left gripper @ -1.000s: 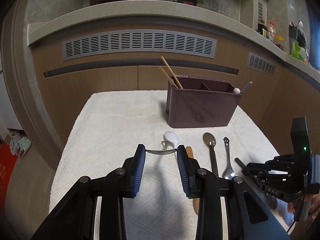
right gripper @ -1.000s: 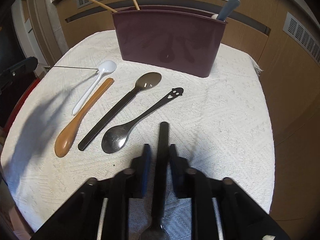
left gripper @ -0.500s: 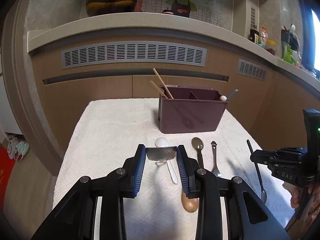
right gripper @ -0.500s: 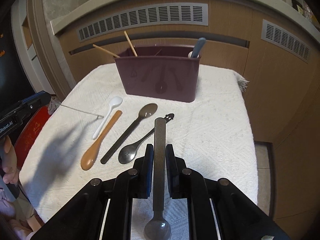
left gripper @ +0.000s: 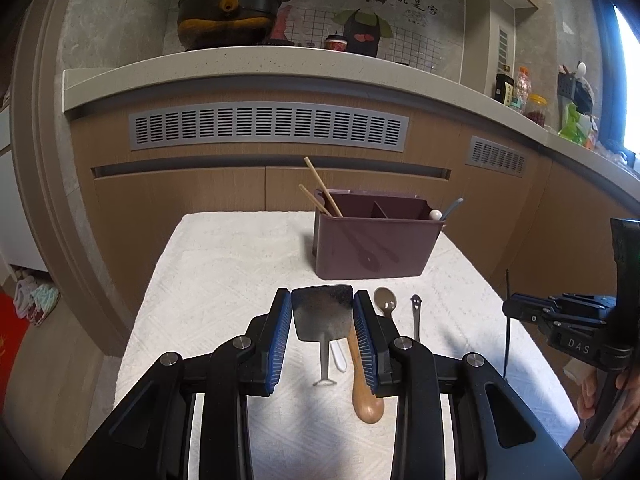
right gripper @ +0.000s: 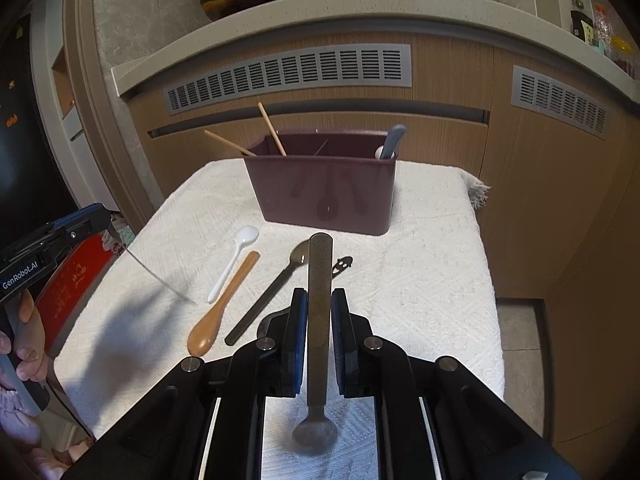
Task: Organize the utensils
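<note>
While the left fingers [left gripper: 322, 320] clamp a flat metal scoop [left gripper: 322, 317], the right fingers [right gripper: 319, 312] pinch a dark spoon [right gripper: 319, 320].

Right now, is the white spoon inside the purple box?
No, the white spoon lies on the towel in front of the purple box.

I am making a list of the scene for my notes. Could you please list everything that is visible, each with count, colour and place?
utensil holder: 1, maroon, far end of cloth
chopsticks: 2, wooden, holder's left compartment
blue-grey handle: 1, holder's right compartment
white spoon: 1, on cloth
wooden spoon: 1, tan, beside white spoon
dark spoon: 1, on cloth
smiley-handle spoon: 1, steel, on cloth
cloth: 1, white, covers table
metal spatula: 1, in left gripper
long-handled spoon: 1, dark, in right gripper
</note>
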### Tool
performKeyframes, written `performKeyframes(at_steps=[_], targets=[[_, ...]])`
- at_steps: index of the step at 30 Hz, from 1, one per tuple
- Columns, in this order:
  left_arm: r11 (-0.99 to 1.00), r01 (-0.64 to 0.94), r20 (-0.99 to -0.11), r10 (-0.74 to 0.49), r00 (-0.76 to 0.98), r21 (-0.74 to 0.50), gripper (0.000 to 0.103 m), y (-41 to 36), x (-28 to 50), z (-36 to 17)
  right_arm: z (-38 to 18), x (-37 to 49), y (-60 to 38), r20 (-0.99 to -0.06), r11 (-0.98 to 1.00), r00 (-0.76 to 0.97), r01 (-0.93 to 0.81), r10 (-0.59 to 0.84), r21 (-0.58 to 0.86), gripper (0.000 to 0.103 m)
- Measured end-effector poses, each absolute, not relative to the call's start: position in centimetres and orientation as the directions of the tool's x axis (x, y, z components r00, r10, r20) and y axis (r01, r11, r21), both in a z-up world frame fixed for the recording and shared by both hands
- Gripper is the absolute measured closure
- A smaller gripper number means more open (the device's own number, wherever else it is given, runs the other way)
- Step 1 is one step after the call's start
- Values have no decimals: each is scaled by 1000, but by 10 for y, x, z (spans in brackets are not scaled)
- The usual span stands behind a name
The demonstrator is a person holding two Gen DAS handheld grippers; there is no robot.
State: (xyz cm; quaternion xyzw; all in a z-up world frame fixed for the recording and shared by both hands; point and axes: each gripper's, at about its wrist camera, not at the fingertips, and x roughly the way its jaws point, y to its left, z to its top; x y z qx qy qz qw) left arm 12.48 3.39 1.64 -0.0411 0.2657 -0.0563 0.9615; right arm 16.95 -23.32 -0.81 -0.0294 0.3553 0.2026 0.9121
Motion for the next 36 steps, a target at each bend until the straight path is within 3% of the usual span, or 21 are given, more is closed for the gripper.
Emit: performKeyframes(at_steps=[12,25,29,36], targets=[[985,132,-471,-167,866,-107,70,24,127,41,23,169,-233,-595,915,722,-400,355,60,93],[968,238,-222,-248,943,-75,70,8,204,165,157,220,-216,-313,928,892,-365,325,-77,95],[966,237,-219,-254,942,-101,70,9,239,169,163,249,-206,-305,934,901,-348,307,-87,95],[962,222,-330,-265,906,-162,70,22,278,129,129,275,-204,-421,918,844,-392,332,-62,95]])
